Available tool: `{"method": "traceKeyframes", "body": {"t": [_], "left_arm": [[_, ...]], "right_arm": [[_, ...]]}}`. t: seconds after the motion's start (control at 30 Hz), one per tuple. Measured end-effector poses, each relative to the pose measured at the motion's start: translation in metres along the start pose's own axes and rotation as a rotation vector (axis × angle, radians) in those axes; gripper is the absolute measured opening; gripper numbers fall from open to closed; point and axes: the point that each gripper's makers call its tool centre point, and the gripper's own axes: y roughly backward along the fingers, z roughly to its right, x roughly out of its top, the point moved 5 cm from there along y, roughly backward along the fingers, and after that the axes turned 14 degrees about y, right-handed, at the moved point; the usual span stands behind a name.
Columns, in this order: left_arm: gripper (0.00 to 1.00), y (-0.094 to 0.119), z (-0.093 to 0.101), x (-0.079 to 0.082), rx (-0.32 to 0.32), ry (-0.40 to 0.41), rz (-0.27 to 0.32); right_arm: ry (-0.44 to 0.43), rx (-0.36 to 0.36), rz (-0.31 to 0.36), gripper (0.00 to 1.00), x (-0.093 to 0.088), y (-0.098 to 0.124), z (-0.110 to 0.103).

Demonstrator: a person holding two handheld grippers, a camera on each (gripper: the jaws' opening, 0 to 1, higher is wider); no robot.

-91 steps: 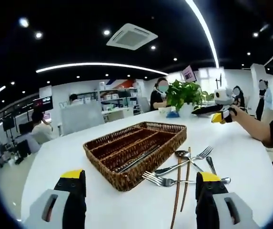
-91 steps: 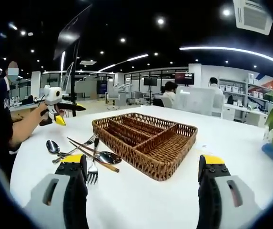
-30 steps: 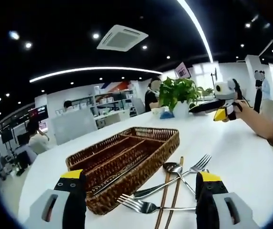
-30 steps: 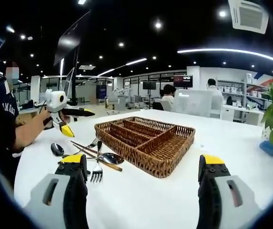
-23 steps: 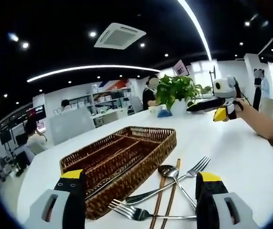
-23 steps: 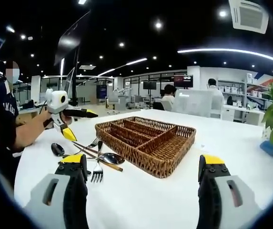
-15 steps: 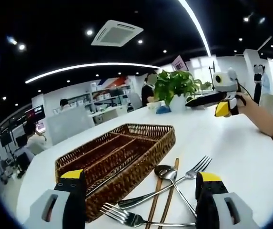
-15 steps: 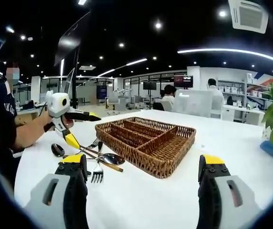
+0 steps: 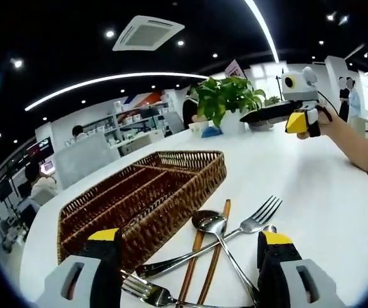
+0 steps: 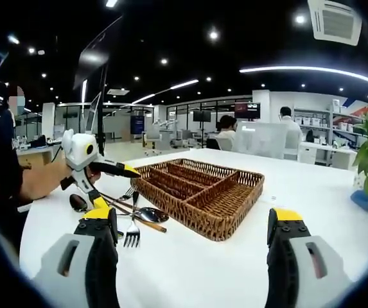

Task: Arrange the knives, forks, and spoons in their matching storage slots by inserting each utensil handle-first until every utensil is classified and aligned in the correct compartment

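Left gripper (image 9: 187,269) poised over a tangled cutlery pile, both grippers empty with jaws apart.

Nearest, by the tabletop's (image 9: 312,186) near edge, forks (image 9: 255,219), spoon (image 9: 206,221) and brown chopsticks (image 9: 214,253) lie crossed just beside the wicker tray (image 9: 142,196). Grabbing one could drag its neighbours or pinch two together. The tray possibly holds a knife already. Farther off, the right gripper (image 10: 193,256) waits.

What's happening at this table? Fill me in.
A person holds a gripper in each hand over a white table. The left gripper hangs open just above a loose pile of forks, spoons and chopsticks beside a wicker tray. The right gripper waits open on the tray's other side. Neither grips anything, and the pile is not sorted.
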Motion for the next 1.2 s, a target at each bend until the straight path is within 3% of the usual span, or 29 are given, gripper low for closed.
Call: {"method": "traceKeyframes", "body": {"t": [0.3, 0.6, 0.8, 1.2], "left_arm": [[0.56, -0.006, 0.019, -0.016, -0.076, -0.006, -0.113], [0.28, -0.008, 0.031, -0.019, -0.141, -0.002, -0.139], [0.18, -0.010, 0.034, -0.025, -0.158, -0.008, -0.173], [0.09, -0.015, 0.036, -0.024, -0.157, -0.016, -0.185]], "right_arm": [[0.002, -0.002, 0.004, 0.99, 0.001, 0.000, 0.000], [0.003, -0.002, 0.008, 0.99, 0.003, 0.001, 0.000], [0.002, -0.004, 0.011, 0.99, 0.003, 0.002, 0.000], [0.003, -0.003, 0.010, 0.99, 0.003, 0.002, 0.001]]}}
